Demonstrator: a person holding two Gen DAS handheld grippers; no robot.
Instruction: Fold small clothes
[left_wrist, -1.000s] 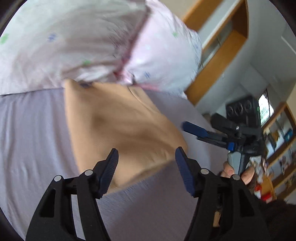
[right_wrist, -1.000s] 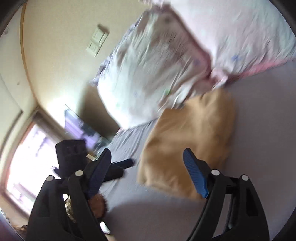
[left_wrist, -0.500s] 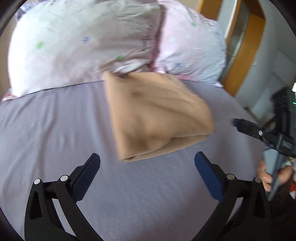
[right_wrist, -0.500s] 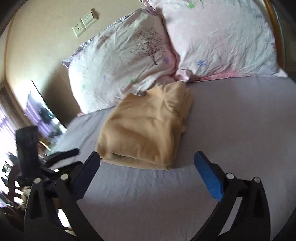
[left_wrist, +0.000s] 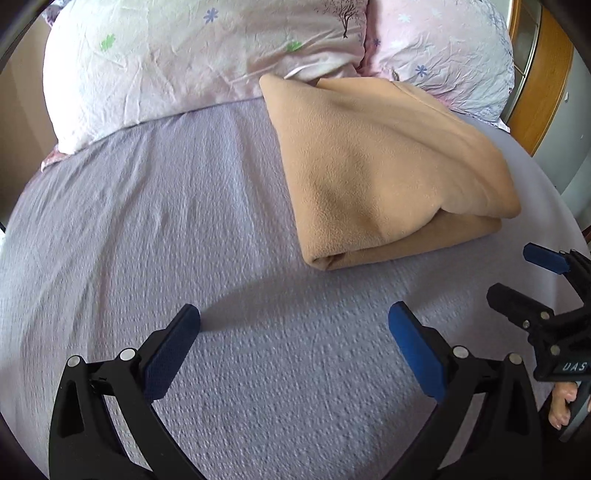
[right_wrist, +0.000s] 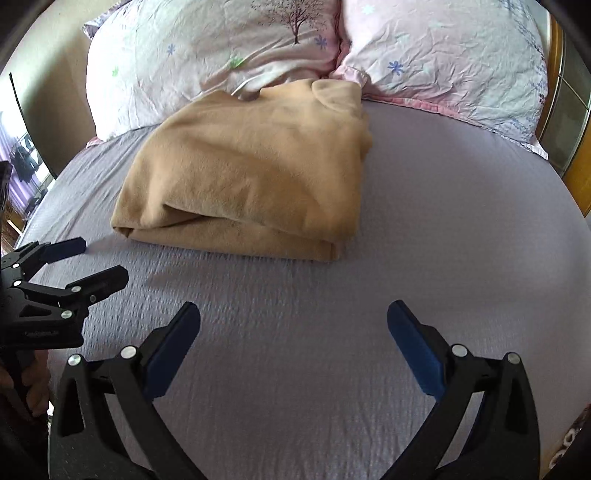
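A tan fleece garment (left_wrist: 384, 170) lies folded in a thick stack on the lilac bed sheet (left_wrist: 184, 221), its far end against the pillows; it also shows in the right wrist view (right_wrist: 251, 173). My left gripper (left_wrist: 293, 317) is open and empty, above the sheet, short of the garment's near edge. My right gripper (right_wrist: 293, 314) is open and empty, also short of the garment. Each gripper shows in the other's view: the right one at the right edge (left_wrist: 532, 280), the left one at the left edge (right_wrist: 77, 262).
Two pale floral pillows (left_wrist: 207, 48) (right_wrist: 447, 51) lie across the head of the bed. A wooden door frame (left_wrist: 535, 92) stands to the right. The sheet (right_wrist: 461, 221) spreads around the garment on all near sides.
Both grippers have pulled back from the garment and levelled out. Their jaws have opened wider. The garment lies still, folded on the sheet.
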